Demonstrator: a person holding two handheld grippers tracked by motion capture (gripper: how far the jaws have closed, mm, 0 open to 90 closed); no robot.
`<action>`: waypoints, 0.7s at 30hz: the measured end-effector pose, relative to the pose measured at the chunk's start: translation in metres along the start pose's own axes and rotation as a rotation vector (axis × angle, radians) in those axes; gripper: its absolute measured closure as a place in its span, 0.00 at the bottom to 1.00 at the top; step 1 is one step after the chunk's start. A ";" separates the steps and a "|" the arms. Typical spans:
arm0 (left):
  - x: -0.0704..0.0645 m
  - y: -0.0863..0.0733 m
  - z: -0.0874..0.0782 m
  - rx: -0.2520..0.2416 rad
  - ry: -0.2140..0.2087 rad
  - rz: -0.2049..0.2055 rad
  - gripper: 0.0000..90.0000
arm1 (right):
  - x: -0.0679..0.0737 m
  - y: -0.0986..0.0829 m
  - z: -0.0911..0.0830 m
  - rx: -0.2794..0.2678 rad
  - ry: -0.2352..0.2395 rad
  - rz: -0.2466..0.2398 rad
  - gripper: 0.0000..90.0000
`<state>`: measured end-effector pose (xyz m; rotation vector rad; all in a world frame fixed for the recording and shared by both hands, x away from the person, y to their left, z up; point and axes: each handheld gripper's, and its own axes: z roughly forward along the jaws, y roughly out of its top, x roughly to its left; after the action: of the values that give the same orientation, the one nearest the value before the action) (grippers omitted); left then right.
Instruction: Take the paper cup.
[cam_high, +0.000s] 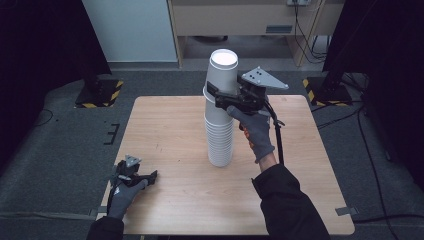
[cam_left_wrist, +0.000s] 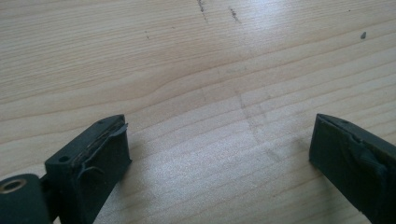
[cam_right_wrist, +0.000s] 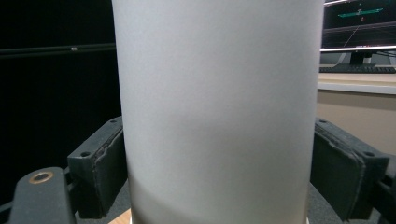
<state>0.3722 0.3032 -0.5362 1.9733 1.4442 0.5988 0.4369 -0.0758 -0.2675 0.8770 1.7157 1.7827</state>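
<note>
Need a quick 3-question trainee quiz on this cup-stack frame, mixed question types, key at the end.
1. True or false: the left gripper is holding a cup.
2. Which thing sits between the jaws of the right gripper?
A. the top cup of the stack
B. the bottom cup of the stack
C. a cable
3. Fill in: the stack of white paper cups stands upside down on the wooden ____.

Key
1. False. In the left gripper view its jaws stand wide apart over bare table.
2. A. The jaws sit on either side of the top cup, which stands higher than the cups below it.
3. table
</note>
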 end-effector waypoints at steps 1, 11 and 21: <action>0.000 0.000 0.000 0.000 0.000 0.000 0.04 | 0.000 0.002 -0.001 -0.005 0.004 0.005 0.16; 0.000 0.000 0.000 0.000 -0.001 0.001 0.04 | 0.000 0.012 -0.007 -0.049 0.025 0.026 0.16; 0.000 0.000 0.000 0.000 -0.001 0.001 0.04 | -0.007 0.023 -0.021 -0.071 0.009 0.028 0.16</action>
<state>0.3723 0.3033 -0.5363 1.9741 1.4429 0.5986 0.4281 -0.0965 -0.2450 0.8678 1.6430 1.8563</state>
